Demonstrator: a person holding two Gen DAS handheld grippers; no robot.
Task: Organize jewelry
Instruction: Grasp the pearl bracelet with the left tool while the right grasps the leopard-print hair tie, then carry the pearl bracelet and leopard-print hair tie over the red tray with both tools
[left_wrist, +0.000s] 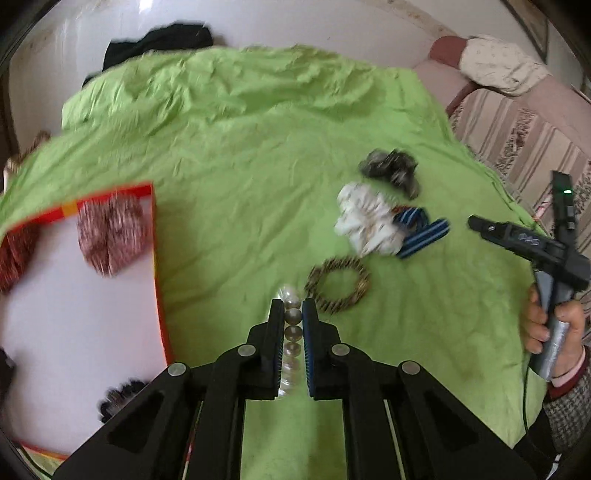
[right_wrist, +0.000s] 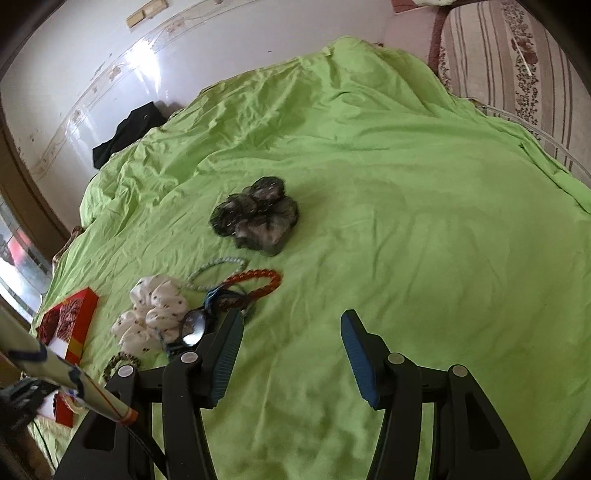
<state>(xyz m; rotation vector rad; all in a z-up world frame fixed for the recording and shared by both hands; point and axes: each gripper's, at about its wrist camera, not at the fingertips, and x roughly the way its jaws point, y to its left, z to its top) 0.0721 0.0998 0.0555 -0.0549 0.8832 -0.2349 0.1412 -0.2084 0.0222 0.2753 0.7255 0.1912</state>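
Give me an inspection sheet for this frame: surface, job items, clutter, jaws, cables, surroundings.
Surface: green sheet, wrinkled.
Job's things: bead bracelet in left gripper; braided bracelet, red bracelet, pale bracelet, watch on sheet; red box at left.
Clutter: white scrunchie, grey scrunchie.
Grippers: left jaws shut on beads; right gripper jaws open, empty.
Cables: black cable under right hand.
Surroundings: striped sofa, white wall.

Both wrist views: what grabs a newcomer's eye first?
The bright green bedsheet fills both views. In the left view, the left tool is shut on a silvery pearl bead strand, with the red-edged white box to its left. The right tool hangs open above bare sheet.
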